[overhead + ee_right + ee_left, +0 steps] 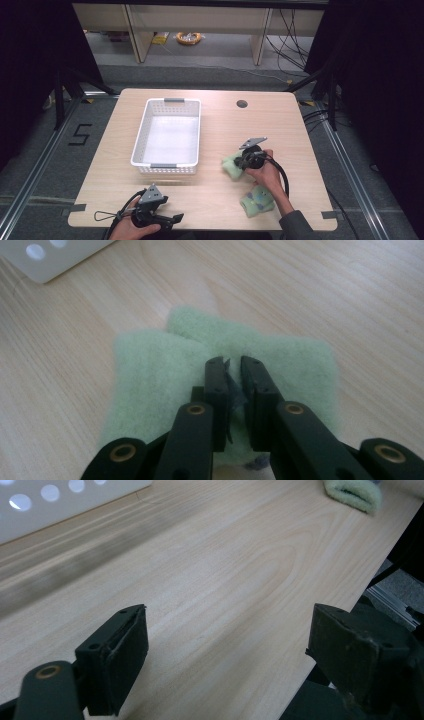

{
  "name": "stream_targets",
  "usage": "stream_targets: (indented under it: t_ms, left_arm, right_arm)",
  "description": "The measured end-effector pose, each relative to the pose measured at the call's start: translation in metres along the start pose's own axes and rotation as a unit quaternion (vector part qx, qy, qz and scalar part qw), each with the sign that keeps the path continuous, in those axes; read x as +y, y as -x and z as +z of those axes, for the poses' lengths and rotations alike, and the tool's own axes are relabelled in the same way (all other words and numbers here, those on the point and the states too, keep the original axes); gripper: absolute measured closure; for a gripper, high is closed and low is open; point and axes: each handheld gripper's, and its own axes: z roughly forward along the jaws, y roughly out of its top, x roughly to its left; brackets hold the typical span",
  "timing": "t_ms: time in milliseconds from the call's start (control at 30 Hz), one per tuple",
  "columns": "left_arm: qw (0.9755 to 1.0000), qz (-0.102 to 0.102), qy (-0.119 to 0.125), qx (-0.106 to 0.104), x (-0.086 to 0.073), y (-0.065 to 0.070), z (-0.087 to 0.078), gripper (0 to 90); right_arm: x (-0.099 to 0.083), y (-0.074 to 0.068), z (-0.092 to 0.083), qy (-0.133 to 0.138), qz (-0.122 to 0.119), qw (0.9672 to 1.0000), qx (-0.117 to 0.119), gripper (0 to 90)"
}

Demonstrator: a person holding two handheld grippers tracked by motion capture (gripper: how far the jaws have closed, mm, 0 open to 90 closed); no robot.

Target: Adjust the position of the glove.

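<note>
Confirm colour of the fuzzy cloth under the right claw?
Pale green fuzzy cloth; clearest in the right gripper view.

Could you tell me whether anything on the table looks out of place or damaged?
Nothing stands out. The white basket sits squarely and empty, one green plush toy lies loose, and the right gripper pinches the other plush toy.

White basket (170, 131) on desk (220, 117), left of middle, long side running front to back, empty. Round hole (242, 104) near desk's back edge. Right tongs (239, 161) down on pale green cloth (231, 165), right of basket; hand (265, 172) behind them. Second green cloth, patterned (256, 200), near front edge, just beside forearm. Left tongs (176, 218) at front edge, lying level, pointing right, well apart from both cloths.
</note>
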Motion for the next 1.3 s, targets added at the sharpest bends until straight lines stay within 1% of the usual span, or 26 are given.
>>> stream_targets:
  t_ms: [33, 67, 133, 200, 233, 267, 300, 467, 500, 533, 567, 633, 667, 700, 800, 900, 933, 967, 1033, 1067, 1100, 1133, 1167, 1233, 1267, 1300]
  left_arm:
    - [1.0, 0.001, -0.001, 0.0, 0.0, 0.0, 0.0, 16.2]
    - [1.0, 0.002, 0.0, -0.001, 0.0, 0.0, 0.0, 16.2]
    - [1.0, -0.001, 0.002, -0.001, 0.0, 0.001, 0.0, 16.2]
    - [1.0, 0.001, -0.001, -0.001, 0.0, 0.0, -0.001, 16.2]
    - [1.0, 0.001, 0.0, -0.002, 0.0, 0.0, -0.001, 16.2]
    - [1.0, 0.001, 0.0, -0.002, 0.0, 0.0, -0.001, 16.2]
    - [1.0, -0.001, 0.002, -0.002, 0.0, 0.001, 0.0, 16.2]
    - [1.0, -0.002, 0.003, -0.002, 0.0, 0.001, -0.001, 16.2]
    - [1.0, -0.003, 0.002, -0.002, 0.0, 0.001, -0.001, 16.2]
    - [1.0, -0.003, 0.002, -0.002, 0.0, 0.001, -0.001, 16.2]
    - [1.0, -0.002, 0.003, -0.002, 0.001, 0.0, -0.001, 16.2]
    - [1.0, -0.001, 0.002, -0.002, 0.0, 0.001, -0.001, 16.2]
    - [1.0, -0.001, 0.002, -0.002, 0.0, 0.001, -0.001, 16.2]
    - [1.0, -0.002, 0.002, -0.002, 0.0, 0.0, -0.001, 16.2]
    - [1.0, 0.001, 0.001, -0.001, 0.001, 0.0, -0.001, 16.2]
    - [1.0, 0.002, 0.0, -0.002, 0.001, 0.0, -0.001, 16.2]
    - [1.0, 0.001, 0.001, -0.001, 0.001, 0.0, -0.001, 16.2]
    - [1.0, 0.001, 0.001, -0.002, 0.001, 0.0, -0.001, 16.2]
    - [1.0, -0.002, 0.004, -0.002, 0.001, 0.0, -0.001, 16.2]
    - [1.0, 0.002, 0.0, 0.0, 0.001, -0.001, -0.001, 16.2]
    - [1.0, 0.003, -0.001, 0.001, 0.001, -0.001, -0.001, 16.2]
    - [1.0, -0.003, 0.004, -0.002, 0.001, 0.0, -0.001, 16.2]
    - [1.0, -0.003, 0.007, -0.001, 0.001, 0.0, -0.001, 16.2]
    - [1.0, -0.003, 0.007, -0.002, 0.001, 0.0, -0.001, 16.2]
    - [1.0, -0.003, 0.0, -0.003, 0.001, -0.001, -0.002, 16.2]
    - [1.0, 0.008, -0.004, 0.003, 0.001, -0.002, -0.002, 16.2]
  right_arm:
    - [0.0, 0.0, -0.001, -0.002, 0.004, 1.0, 0.004, 83.9]
    - [-0.001, 0.0, 0.0, 0.01, 0.003, 0.9999, 0.0, 84.3]
    - [-0.001, 0.0, 0.0, 0.014, 0.005, 0.9999, 0.001, 85.0]
    - [-0.001, 0.0, -0.002, 0.008, 0.007, 0.9999, 0.002, 85.4]
    - [-0.001, -0.002, -0.003, 0.014, 0.021, 0.9997, 0.005, 85.8]
    - [-0.001, -0.002, -0.003, 0.014, 0.021, 0.9997, 0.005, 85.8]
    - [0.0, -0.002, -0.005, 0.015, 0.012, 0.9998, 0.007, 86.2]
    - [0.001, -0.007, -0.009, 0.029, 0.017, 0.9994, 0.008, 86.8]
    - [0.002, -0.011, -0.013, 0.031, 0.036, 0.9987, 0.017, 87.1]
    - [0.002, -0.011, -0.016, 0.025, 0.029, 0.9992, 0.013, 87.8]
    - [0.003, -0.012, -0.019, 0.025, 0.038, 0.9988, 0.016, 87.9]
    - [0.004, -0.015, -0.022, 0.033, 0.04, 0.9985, 0.019, 87.9]
    - [0.004, -0.015, -0.022, 0.033, 0.04, 0.9985, 0.019, 87.9]
    - [0.003, -0.017, -0.021, 0.054, 0.042, 0.9974, 0.021, 88.0]
    - [0.004, -0.017, -0.027, 0.043, 0.037, 0.9981, 0.022, 88.1]
    - [0.005, -0.021, -0.03, 0.07, 0.045, 0.9963, 0.023, 88.1]
    - [0.006, -0.021, -0.033, 0.065, 0.045, 0.9966, 0.025, 88.1]
    - [0.006, -0.022, -0.035, 0.071, 0.047, 0.996, 0.026, 88.1]
    - [0.006, -0.023, -0.038, 0.066, 0.043, 0.9965, 0.029, 88.1]
    - [0.006, -0.025, -0.041, 0.069, 0.044, 0.9961, 0.033, 88.1]
    - [0.007, -0.028, -0.042, 0.081, 0.043, 0.9952, 0.033, 88.1]
    - [0.007, -0.03, -0.045, 0.08, 0.042, 0.9953, 0.033, 88.1]
    - [0.007, -0.034, -0.047, 0.088, 0.042, 0.9946, 0.036, 88.0]
    - [0.007, -0.036, -0.048, 0.09, 0.044, 0.9942, 0.038, 88.0]
    - [0.008, -0.039, -0.049, 0.093, 0.045, 0.9937, 0.044, 88.0]
    - [0.008, -0.044, -0.05, 0.094, 0.041, 0.9931, 0.057, 88.0]
